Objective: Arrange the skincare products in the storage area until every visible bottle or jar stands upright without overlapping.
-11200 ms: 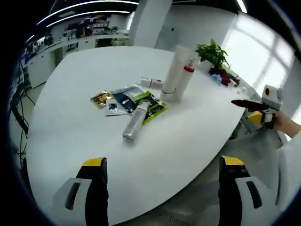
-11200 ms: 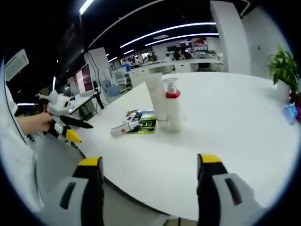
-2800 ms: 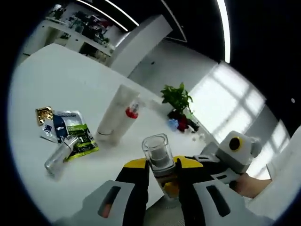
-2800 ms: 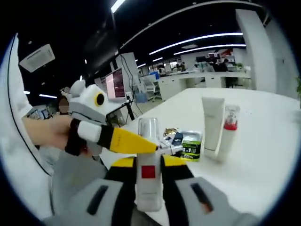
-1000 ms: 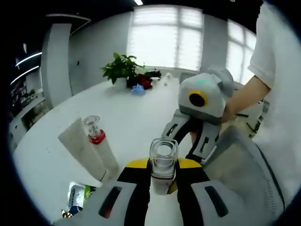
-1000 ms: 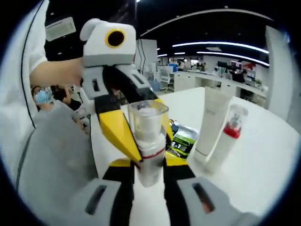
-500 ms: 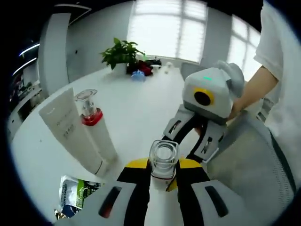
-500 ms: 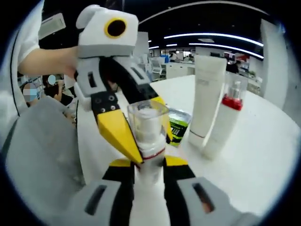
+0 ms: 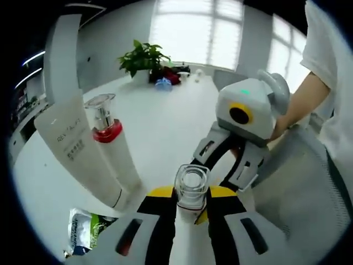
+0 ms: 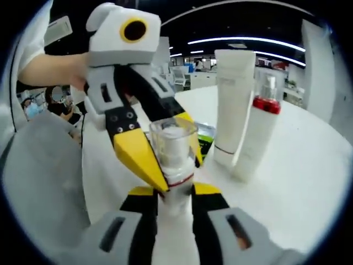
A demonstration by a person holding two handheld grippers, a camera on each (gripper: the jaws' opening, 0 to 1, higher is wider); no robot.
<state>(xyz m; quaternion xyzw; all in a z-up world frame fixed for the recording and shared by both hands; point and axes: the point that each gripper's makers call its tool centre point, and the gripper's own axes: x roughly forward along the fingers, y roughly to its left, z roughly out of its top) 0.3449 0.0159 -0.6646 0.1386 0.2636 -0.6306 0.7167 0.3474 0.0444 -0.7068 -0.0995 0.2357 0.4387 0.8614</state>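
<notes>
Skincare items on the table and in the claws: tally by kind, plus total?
Pump bottles: 2, one with a red collar standing on the table, one with a clear cap held between both claws.
Tubes: 1, white, standing on its cap.
Sachets: a small pile, flat on the table; count unclear, left out.
Total: 3 containers.

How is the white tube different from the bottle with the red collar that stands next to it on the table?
The white tube is taller and flat-topped, with grey lettering showing in the left gripper view; the pump bottle is shorter and carries a red collar under a clear cap. The white tube is wider at its top, while the pump bottle narrows at its neck. Both are white, stand on the white table, side by side.
</notes>
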